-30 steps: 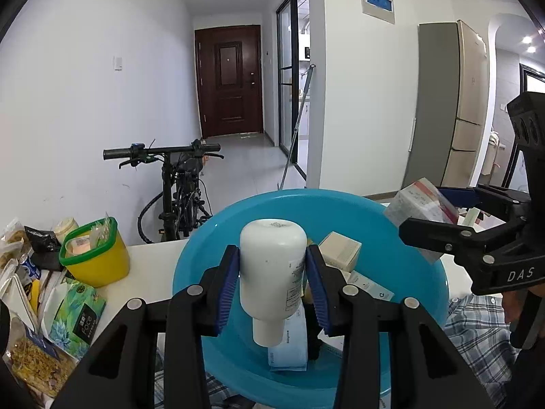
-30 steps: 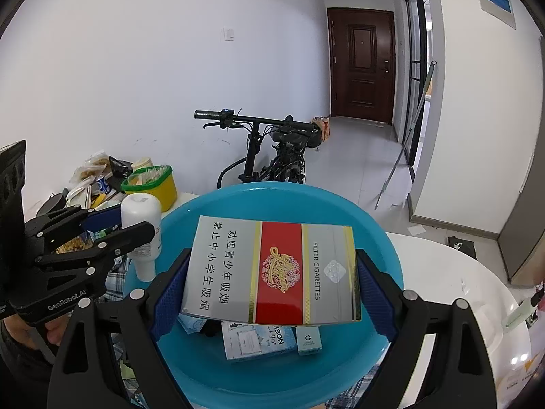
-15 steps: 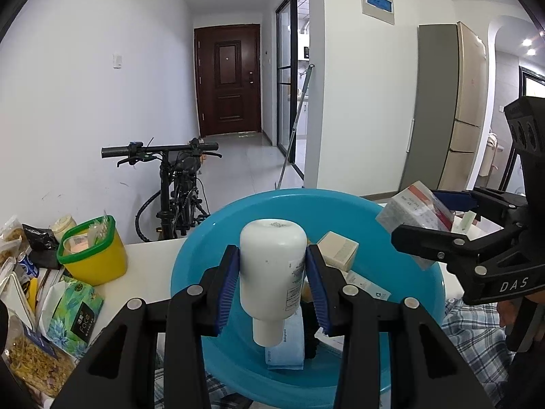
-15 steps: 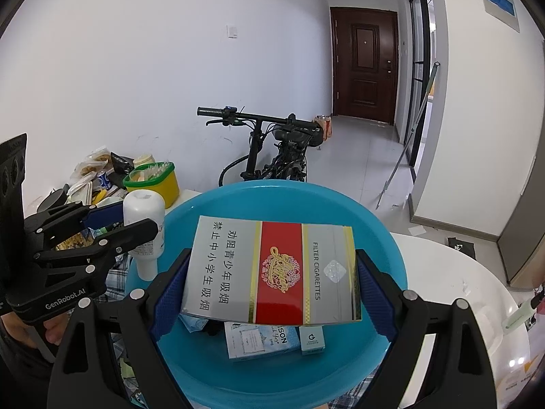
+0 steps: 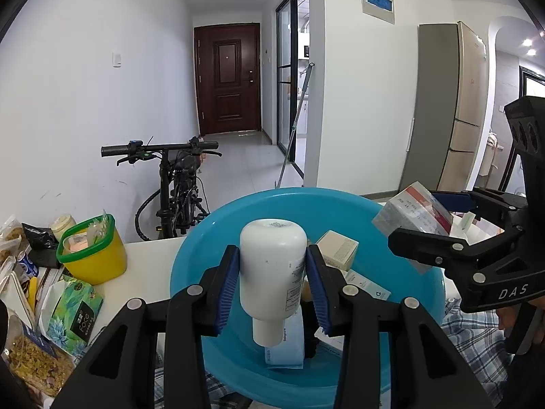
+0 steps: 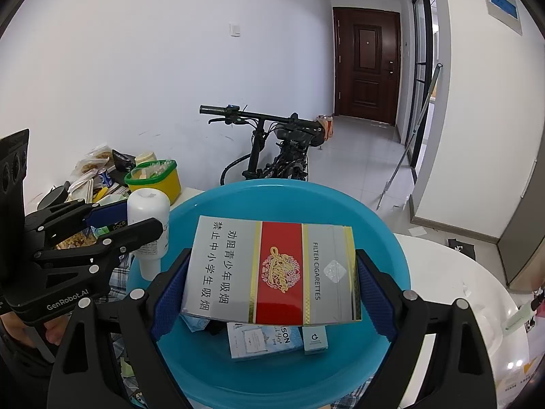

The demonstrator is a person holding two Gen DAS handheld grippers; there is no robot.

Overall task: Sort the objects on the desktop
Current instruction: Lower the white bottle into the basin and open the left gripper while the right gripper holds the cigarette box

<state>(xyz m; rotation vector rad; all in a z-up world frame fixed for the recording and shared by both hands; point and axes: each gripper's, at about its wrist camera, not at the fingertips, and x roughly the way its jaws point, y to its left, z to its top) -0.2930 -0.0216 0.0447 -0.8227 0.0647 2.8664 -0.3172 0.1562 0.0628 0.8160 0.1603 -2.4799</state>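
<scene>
Drop-off step: left gripper (image 5: 272,283) clamps white bottle (image 5: 272,269), right gripper (image 6: 272,283) clamps cigarette carton (image 6: 272,272), both above blue basin (image 6: 391,248). Next: release toward 12 o'clock.

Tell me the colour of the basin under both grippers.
Bright blue basin, plain with no pattern; the right wrist view shows it best.

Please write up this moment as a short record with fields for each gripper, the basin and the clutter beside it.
left gripper: shut on a white plastic bottle, cap pointing down, above the basin
right gripper: shut on a silver and red cigarette carton, held flat above the basin
round blue plastic basin: holds small boxes, including a light blue box
yellow tub with green rim: on the white table, left of the basin
snack packets: piled at the table's left edge
</scene>
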